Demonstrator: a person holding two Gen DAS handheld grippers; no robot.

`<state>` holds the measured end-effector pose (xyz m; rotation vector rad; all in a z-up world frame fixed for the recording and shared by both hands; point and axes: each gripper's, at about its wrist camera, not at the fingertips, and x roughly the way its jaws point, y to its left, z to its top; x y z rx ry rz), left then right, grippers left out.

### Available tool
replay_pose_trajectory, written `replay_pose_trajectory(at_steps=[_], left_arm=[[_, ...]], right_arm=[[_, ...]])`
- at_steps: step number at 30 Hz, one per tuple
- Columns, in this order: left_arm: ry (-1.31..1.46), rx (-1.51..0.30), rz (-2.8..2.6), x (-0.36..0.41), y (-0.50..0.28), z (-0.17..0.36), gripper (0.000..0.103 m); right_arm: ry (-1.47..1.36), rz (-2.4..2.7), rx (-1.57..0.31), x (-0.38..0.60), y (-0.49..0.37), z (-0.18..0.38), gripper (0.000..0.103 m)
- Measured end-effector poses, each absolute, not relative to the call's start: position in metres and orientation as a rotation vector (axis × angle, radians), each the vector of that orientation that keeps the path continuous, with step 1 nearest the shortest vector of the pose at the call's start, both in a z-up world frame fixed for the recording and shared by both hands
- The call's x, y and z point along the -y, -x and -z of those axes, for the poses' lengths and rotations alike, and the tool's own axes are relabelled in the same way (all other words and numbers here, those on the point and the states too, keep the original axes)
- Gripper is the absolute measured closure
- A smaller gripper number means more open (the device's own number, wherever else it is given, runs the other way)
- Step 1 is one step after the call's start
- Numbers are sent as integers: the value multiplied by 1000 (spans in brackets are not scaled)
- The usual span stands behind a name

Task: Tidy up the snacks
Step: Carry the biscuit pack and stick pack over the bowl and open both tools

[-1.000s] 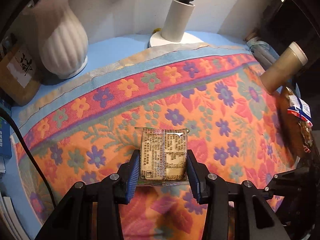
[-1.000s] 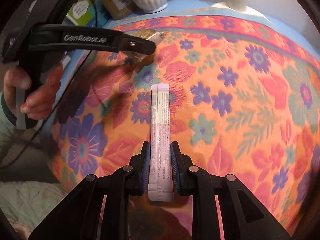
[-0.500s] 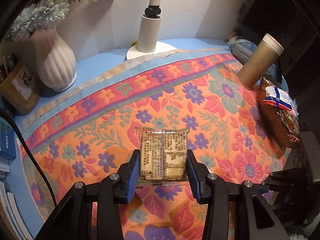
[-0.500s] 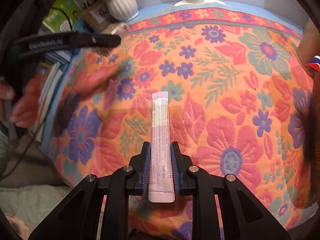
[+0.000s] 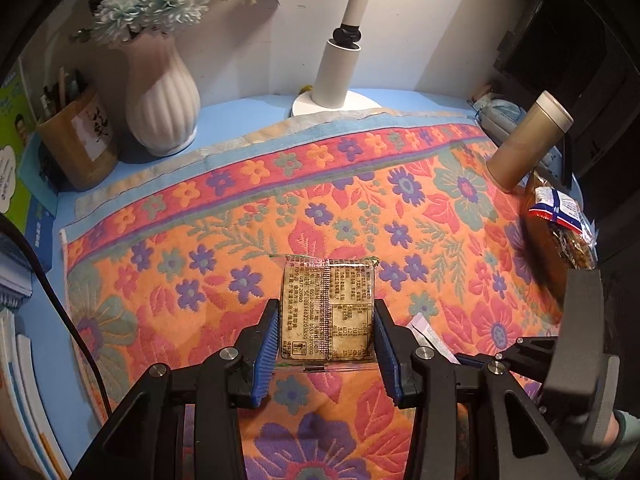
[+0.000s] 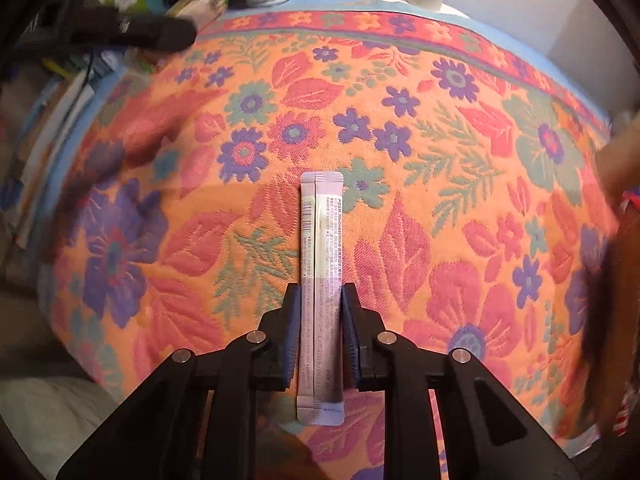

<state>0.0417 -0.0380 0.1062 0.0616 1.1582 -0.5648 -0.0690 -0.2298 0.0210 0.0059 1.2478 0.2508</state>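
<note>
My left gripper (image 5: 326, 334) is shut on a clear square snack packet (image 5: 328, 312) with printed text, held above the floral cloth (image 5: 248, 216). My right gripper (image 6: 320, 316) is shut on a long pale pink stick sachet (image 6: 322, 264), also held above the cloth. In the left wrist view the right gripper (image 5: 472, 356) shows at the lower right with the sachet's tip (image 5: 424, 330). In the right wrist view the left gripper (image 6: 132, 32) is a blurred dark bar at the upper left.
A white ribbed vase (image 5: 160, 104), a white lamp base (image 5: 336, 104) and a brown pen holder (image 5: 78, 144) stand at the back. A tan cylinder (image 5: 528, 140) and a bagged snack (image 5: 560, 224) lie at the right edge. Books (image 5: 16, 320) are stacked left.
Both grippers have pulled back and up from the cloth with their items still held; more of the vase, lamp and back wall shows now. The right view has swung slightly.
</note>
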Motion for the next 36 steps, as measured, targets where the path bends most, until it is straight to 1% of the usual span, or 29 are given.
replay_pose_trajectory(at_steps=[4, 9, 14, 19, 24, 28, 32, 36], left_arm=[[-66, -1136, 548, 43, -33, -120, 61], [-61, -1075, 551, 72, -20, -152, 61], [-28, -1015, 604, 130, -6, -189, 61], [-10, -971, 699, 203, 9, -222, 61], [7, -950, 820, 279, 24, -243, 61], [-18, -947, 878, 333, 34, -248, 61], [-35, -949, 914, 374, 37, -248, 61], [-37, -962, 920, 397, 33, -244, 61]], right_arm=[[-220, -323, -1215, 264, 74, -46, 84], [-385, -369, -1120, 311, 84, -89, 84], [-453, -349, -1008, 364, 107, -143, 84], [-543, -255, -906, 455, 138, -176, 84], [-611, -120, -842, 531, 156, -187, 84], [-635, -12, -816, 589, 167, -189, 84], [-670, 40, -807, 626, 166, -186, 84], [-658, 60, -819, 647, 160, -182, 84]])
